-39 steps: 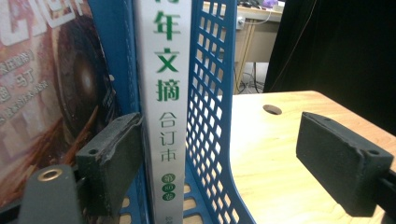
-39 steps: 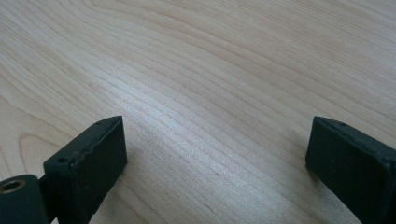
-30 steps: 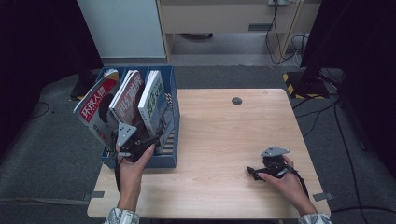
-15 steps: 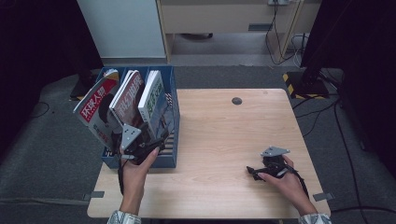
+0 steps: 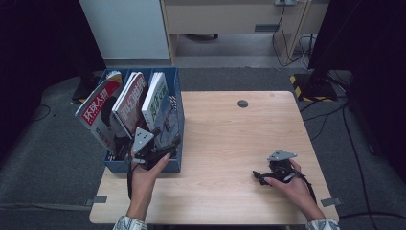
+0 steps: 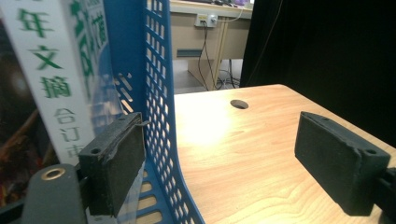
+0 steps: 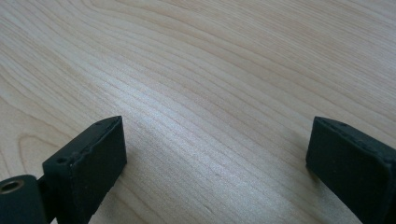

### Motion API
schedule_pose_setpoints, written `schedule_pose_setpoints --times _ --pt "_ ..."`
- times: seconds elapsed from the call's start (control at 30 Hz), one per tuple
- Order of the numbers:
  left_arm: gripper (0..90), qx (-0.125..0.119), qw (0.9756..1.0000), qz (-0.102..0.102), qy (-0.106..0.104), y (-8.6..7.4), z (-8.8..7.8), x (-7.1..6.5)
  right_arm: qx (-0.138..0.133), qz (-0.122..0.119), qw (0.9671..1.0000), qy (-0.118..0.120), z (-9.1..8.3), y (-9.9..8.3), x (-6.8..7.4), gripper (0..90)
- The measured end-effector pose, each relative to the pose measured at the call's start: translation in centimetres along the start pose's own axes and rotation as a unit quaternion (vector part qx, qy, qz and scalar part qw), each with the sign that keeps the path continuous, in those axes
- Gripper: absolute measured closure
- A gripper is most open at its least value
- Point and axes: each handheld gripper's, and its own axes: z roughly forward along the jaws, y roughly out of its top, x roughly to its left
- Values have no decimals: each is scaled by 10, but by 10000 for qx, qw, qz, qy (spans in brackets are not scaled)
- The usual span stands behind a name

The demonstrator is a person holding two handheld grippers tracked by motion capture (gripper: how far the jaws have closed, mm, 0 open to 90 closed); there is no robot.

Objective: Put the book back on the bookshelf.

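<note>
- The high view takes in the whole wooden table (image 5: 230, 143), with a blue file rack (image 5: 174, 165) standing at its left edge and three magazines upright in it, each in its own slot and leaning left.
- In that view the left gripper (image 5: 160, 146) sits at the rack's near right corner, beside the rightmost magazine (image 5: 155, 103).
- The left gripper view closes in on that corner: the rack's perforated blue wall (image 6: 156, 116) runs up between the two jaws, with one pad inside the rack and the other out over the bare tabletop.
- The jaws stand wide apart, gripping nothing. The inner pad lies against the magazine's glossy cover (image 6: 56, 88); whether it presses on it I cannot tell.
- That cover has a white spine strip with green characters, and a clear wrapper glints below it.
- The right gripper (image 5: 261, 175) rests low on the table near the front right, well apart from the rack.
- The right gripper view shows pale wood grain (image 7: 210, 93) between its spread, empty jaws.
</note>
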Motion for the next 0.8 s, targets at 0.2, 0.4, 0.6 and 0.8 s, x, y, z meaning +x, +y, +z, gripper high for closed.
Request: schedule_pose_setpoints --times 0.2,0.4,0.6,0.8 --pt "156 41 10000 -37 -34 -1 2 -2 0 0 10000 0 0 0 0 53" --pt "156 106 9999 -51 -46 -3 4 -3 0 0 10000 -1 0 0 0 53" --pt "157 134 9999 -14 -68 -4 6 -3 0 0 10000 -3 0 0 0 53" --pt "157 164 9997 124 -150 -4 9 -11 -1 1 10000 -2 0 0 0 53"
